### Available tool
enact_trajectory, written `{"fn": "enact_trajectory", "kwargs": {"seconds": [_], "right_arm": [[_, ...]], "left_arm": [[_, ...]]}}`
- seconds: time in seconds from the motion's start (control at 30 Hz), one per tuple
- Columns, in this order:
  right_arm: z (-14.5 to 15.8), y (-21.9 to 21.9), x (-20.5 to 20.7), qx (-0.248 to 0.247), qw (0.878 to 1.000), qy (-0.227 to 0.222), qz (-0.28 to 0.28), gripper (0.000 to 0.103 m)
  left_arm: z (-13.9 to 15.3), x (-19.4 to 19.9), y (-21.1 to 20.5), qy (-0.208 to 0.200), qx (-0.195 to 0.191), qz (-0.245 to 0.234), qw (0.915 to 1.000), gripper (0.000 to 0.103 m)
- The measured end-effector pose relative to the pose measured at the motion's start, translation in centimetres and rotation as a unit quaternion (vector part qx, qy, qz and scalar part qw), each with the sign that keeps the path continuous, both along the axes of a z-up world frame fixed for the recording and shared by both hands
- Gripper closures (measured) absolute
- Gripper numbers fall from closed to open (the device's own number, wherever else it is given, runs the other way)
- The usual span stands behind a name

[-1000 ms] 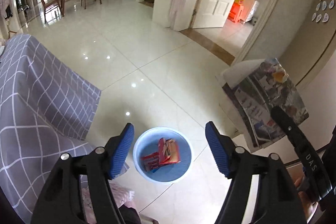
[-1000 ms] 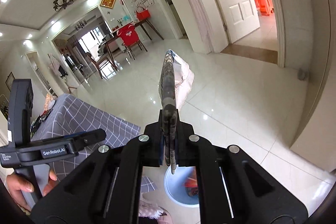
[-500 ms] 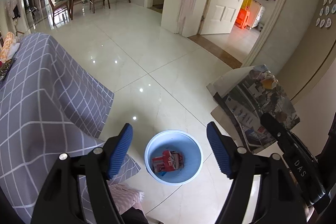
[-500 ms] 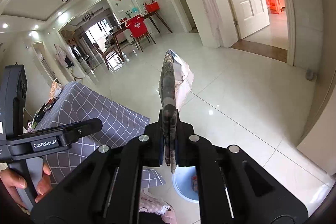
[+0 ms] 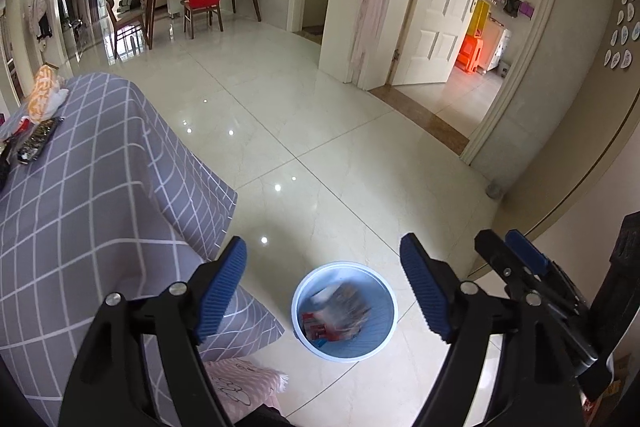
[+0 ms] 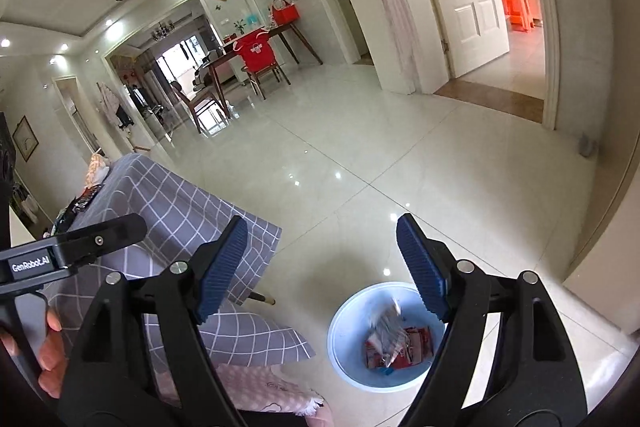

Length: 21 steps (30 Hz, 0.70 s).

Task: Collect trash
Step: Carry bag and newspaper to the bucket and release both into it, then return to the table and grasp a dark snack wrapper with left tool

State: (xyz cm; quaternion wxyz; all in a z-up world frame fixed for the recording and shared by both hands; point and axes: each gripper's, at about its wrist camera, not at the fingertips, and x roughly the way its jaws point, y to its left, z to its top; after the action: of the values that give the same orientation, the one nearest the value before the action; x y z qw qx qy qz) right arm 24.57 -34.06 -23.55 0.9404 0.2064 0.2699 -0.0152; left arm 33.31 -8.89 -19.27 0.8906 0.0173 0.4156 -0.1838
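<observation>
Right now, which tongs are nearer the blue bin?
Right, narrowly. The right tongs hang over the blue bin, its rim partly hidden behind them; the left tongs frame it from slightly farther back.

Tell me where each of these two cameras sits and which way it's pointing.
Left wrist: on the left gripper, angled down at the blue bin on the floor; right gripper at its edge.
Right wrist: on the right gripper, facing across the room, bin low; left gripper and hand show.
Shared: bin, checked cloth, open jaws.
</observation>
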Motion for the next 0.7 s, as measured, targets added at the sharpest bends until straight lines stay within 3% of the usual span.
{"fn": "enact_trajectory", "kwargs": {"seconds": [0.33,0.53,0.7], "right_arm": [[4.0,4.0,0.2,-0.004,0.999,-0.025,0.049,0.026],[6.3,9.9,1.9,-0.01,0.993,-0.031,0.116,0.026],[8.2,16.3,4.2,-0.024,0.982,-0.036,0.183,0.027]], "left_arm": [[3.1,-1.5,4.1,-0.023,-0.01,0.026,0.9993,0.026],[5.7,-2.1,10.6,-0.051,0.001,0.075,0.9959,0.025],[7.4,-1.4,18.0,-0.057,0.013,0.149,0.9871,0.025]]}}
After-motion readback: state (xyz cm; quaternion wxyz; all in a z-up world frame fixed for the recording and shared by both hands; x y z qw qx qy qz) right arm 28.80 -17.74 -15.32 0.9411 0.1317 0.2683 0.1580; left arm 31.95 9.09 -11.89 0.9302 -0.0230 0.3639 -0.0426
